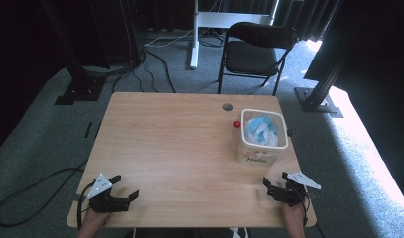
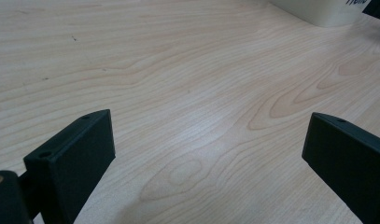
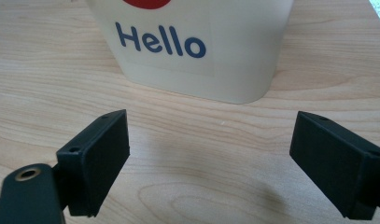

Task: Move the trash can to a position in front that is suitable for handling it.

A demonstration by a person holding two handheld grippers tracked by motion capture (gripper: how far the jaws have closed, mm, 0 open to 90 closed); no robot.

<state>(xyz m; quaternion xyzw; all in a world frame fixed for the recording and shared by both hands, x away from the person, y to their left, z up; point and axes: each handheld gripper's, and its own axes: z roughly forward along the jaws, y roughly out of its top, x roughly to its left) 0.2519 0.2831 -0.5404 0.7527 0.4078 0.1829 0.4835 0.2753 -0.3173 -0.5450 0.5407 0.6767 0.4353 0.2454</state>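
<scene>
Right gripper (image 3: 211,158) fingers spread wide, cream "Hello" bin (image 3: 197,56) just ahead, wooden table (image 3: 47,102)

Tub (image 1: 263,136) on the bench (image 1: 165,148), toward its far right corner, as landmark. In the tub, crumpled wrappers (image 1: 261,130). Touching its left rim, a small ball (image 1: 236,124). Behind the tub, off the bench, a chair (image 1: 256,49). Nearer than the tub, just before it, right hand-held gripper (image 1: 276,184); far left of it, at the near edge, left hand-held gripper (image 1: 124,187).
</scene>
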